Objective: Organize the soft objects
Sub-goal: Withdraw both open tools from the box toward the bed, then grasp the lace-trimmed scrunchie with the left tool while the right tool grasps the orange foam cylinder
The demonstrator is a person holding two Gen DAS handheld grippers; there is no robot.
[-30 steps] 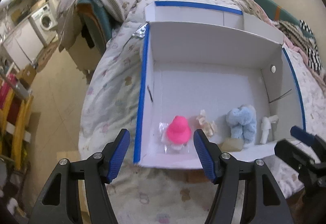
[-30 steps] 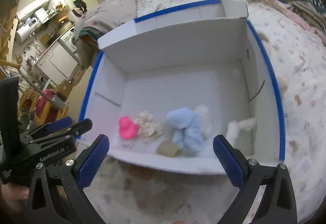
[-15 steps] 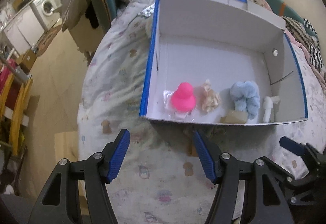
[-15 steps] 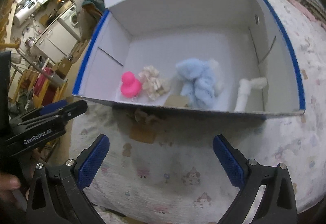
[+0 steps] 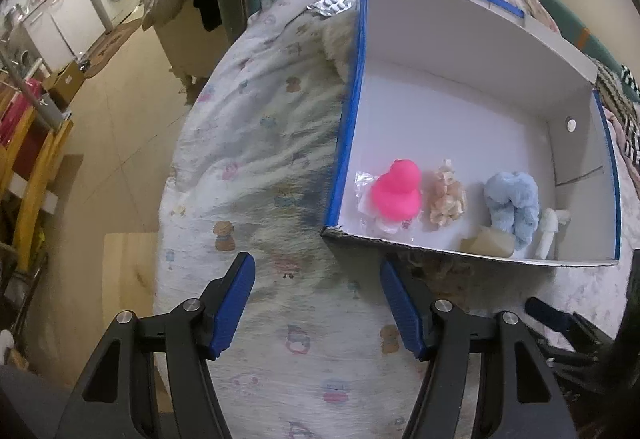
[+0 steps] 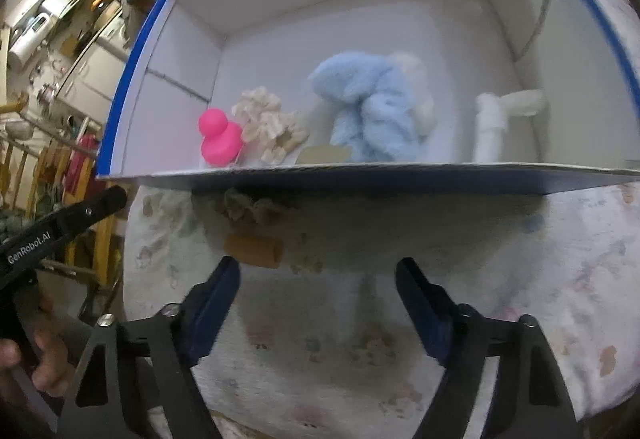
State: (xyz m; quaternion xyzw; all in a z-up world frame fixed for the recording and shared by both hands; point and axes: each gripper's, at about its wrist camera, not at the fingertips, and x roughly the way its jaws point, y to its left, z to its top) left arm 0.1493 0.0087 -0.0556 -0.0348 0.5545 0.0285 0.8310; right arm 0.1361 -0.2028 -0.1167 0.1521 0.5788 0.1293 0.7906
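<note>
Box: a white box [image 5: 460, 111] with blue tape on its edges is sitting on the bed [image 5: 256, 159].
Pink duck: the pink duck [image 5: 398, 191] is lying inside the box, near its front wall and close to the left wall.
Cream toy: a small cream toy [image 5: 446, 197] is lying just beside the duck, more toward the middle of the box.
Blue toy: the fluffy blue toy [image 5: 514, 205] is lying near the front wall, toward the right side of the box.
White piece: a white piece [image 5: 548, 229] is leaning by the right wall; what it is may be hard to tell.
Tan roll: a tan roll [image 6: 254, 251] is lying on the bed, just outside the front wall of the box.
Left gripper: the left gripper [image 5: 316, 303] is hovering open over the bed in front of the box, holding nothing.
Right gripper: the right gripper [image 6: 318, 303] is closing, with nothing between its jaws, just in front of the roll.
</note>
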